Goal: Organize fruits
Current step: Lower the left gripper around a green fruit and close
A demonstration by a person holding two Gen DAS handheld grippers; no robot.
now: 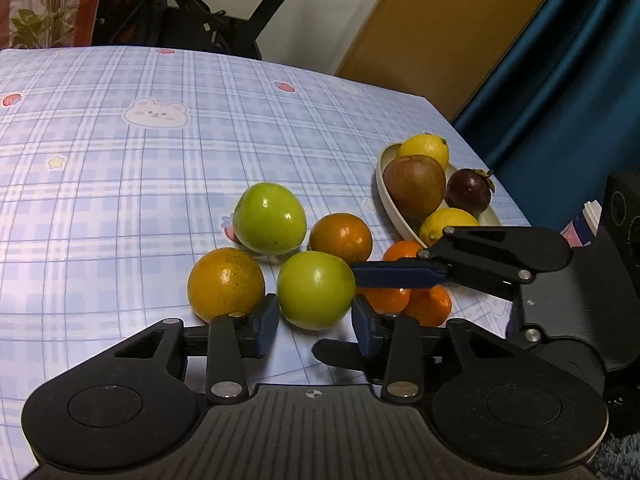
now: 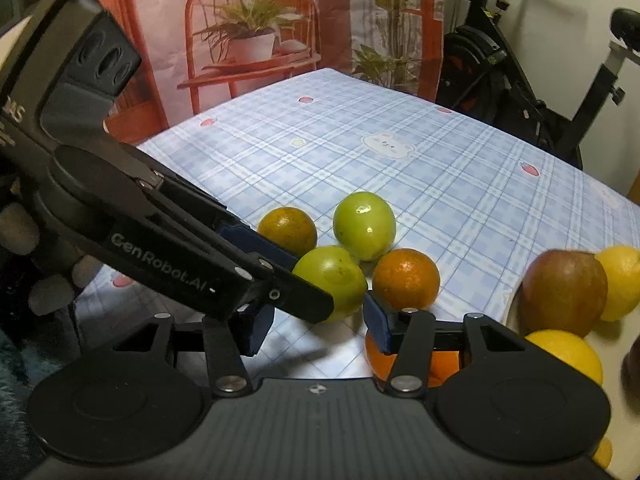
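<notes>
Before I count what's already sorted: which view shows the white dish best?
The left wrist view: the white dish shows nearly whole, with two lemons, a red-brown apple and a dark purple fruit. The right wrist view catches only a sliver of it at its right edge.

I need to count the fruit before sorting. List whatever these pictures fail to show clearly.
- Left wrist view: a finger of the right gripper crosses the tangerines, so their number is unclear.
- Right wrist view: the dark fruit and the dish are cut off by the right edge.
- Either view: whether the left gripper presses the green fruit between its pads cannot be told.
</notes>
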